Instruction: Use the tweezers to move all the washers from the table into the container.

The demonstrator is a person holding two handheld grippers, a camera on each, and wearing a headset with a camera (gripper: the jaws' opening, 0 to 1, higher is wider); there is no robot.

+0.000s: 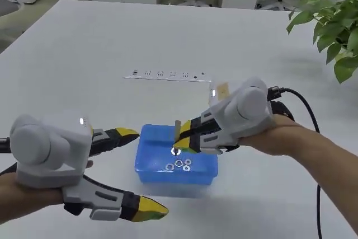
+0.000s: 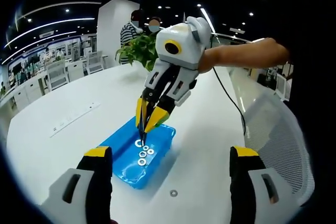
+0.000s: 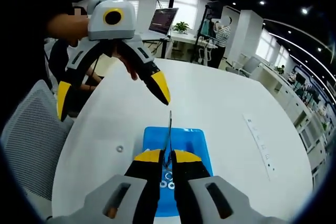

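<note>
Head view: The right gripper (image 1: 187,136) is clamped on the tweezers (image 1: 177,132). They stand nearly upright, long axis top to bottom, tips pointing down into the blue container (image 1: 151,155). A washer (image 1: 175,150) sits right at the tips; I cannot tell whether it is pinched or lying loose. More washers (image 1: 180,164) lie on the container floor. The left gripper (image 1: 140,172) hovers just left of the container, jaws wide apart and empty. A power strip (image 1: 165,75) lies farther back on the white tabletop (image 1: 84,43).

Left gripper view: Its own jaws spread wide at the bottom, holding nothing. The right gripper (image 2: 149,116) reaches in from above, and the tweezers (image 2: 142,129) dip into the container (image 2: 121,153). One loose washer (image 2: 173,193) lies on the tabletop just outside the container.

Right gripper view: The jaws are closed around the tweezers (image 3: 169,129), which run straight ahead over the container (image 3: 191,140). The loose washer (image 3: 120,149) lies to its left.

This looks like the drop step. The next move would be to ease the squeeze, lift clear, then set the tips either side of the loose washer's thin rim.
</note>
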